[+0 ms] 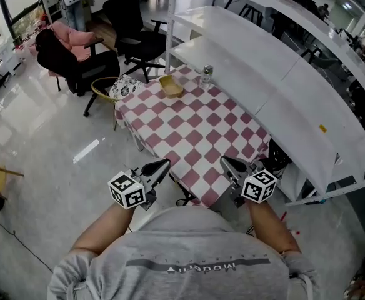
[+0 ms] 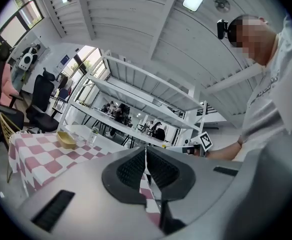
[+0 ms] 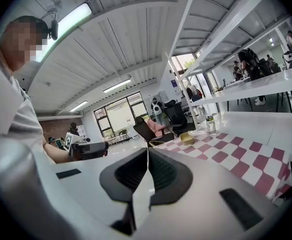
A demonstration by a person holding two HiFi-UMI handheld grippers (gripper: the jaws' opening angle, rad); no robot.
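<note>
Both closed near table: left tongs, right tongs

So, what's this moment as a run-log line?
left gripper: shut, empty | right gripper: shut, empty | both by near corner of checked table | yellow bowl, bottle at far end

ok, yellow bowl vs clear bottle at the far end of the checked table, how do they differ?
The shallow yellow bowl is opaque; the small clear bottle is see-through. The bowl is low, wide and open-topped; the bottle tall, narrow, upright. The bottle stands nearer the white shelf unit than the bowl. Both stand at the far end of the red-and-white checked table, away from the shut left gripper and shut right gripper.
</note>
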